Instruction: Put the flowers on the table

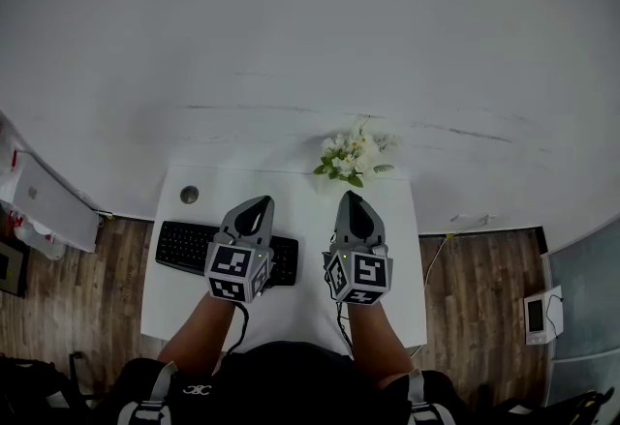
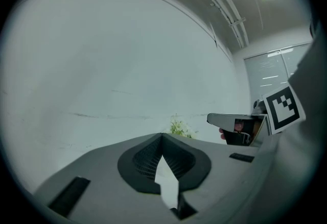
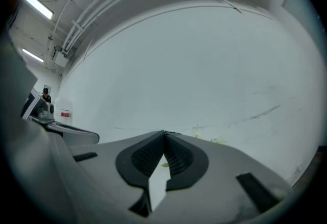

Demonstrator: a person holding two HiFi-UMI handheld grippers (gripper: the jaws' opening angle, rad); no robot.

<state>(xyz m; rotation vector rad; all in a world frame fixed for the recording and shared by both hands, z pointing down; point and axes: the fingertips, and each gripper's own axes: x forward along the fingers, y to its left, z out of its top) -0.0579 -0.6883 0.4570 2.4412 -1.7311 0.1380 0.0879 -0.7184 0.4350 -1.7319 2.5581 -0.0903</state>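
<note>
A small bunch of white flowers with green leaves (image 1: 354, 157) lies at the far edge of the white table (image 1: 300, 191), against the white wall. Both grippers hover side by side over the table's middle, pointing at the wall. My left gripper (image 1: 254, 210) is shut and holds nothing. My right gripper (image 1: 356, 208) is also shut and empty, a short way in front of the flowers. In the left gripper view the jaw tips meet (image 2: 162, 135), and the flowers (image 2: 180, 128) peek over them to the right. In the right gripper view the tips touch (image 3: 164, 132).
A black keyboard (image 1: 184, 244) lies on the table's left part, partly under my left gripper. A small round grey object (image 1: 189, 194) sits at the far left corner. A wooden floor surrounds the table, with a white device (image 1: 536, 315) at the right.
</note>
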